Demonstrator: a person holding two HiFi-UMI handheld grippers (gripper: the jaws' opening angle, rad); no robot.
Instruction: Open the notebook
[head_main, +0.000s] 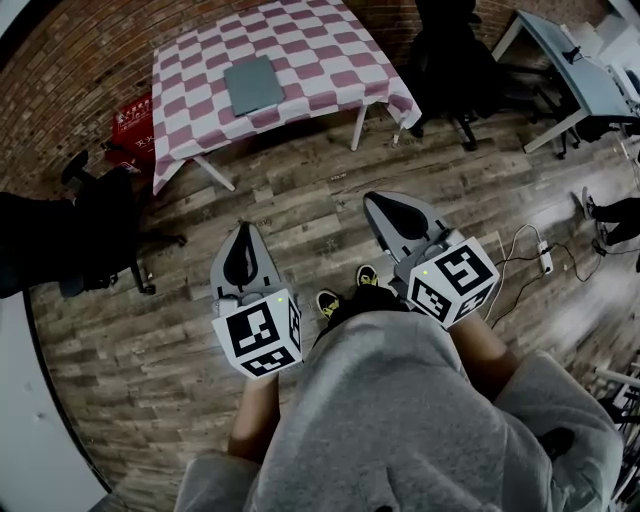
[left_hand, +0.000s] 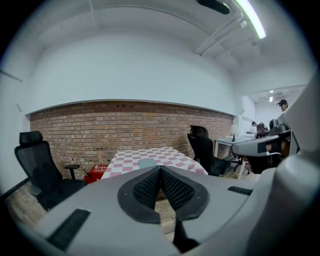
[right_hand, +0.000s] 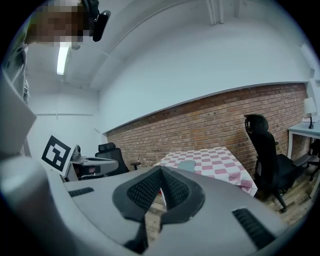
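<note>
Left gripper (left_hand: 160, 170) and right gripper (right_hand: 161, 171) both have jaws pressed together, nothing between them, over the wooden floor (head_main: 300, 215). Well ahead of both tips, the grey notebook (head_main: 253, 84) lies closed on the checked tablecloth (head_main: 330, 55) — brick wall (left_hand: 125, 130) beyond.

The floor (head_main: 300, 230) is viewed steeply downward from head height, with the left gripper (head_main: 243, 232) and right gripper (head_main: 378, 203) close below and the table (head_main: 310, 70) far ahead at the top. Gripper views are taken low, nearly level, along the jaws toward the distant table. Table and brick wall (left_hand: 125, 130) are shared by all three.
</note>
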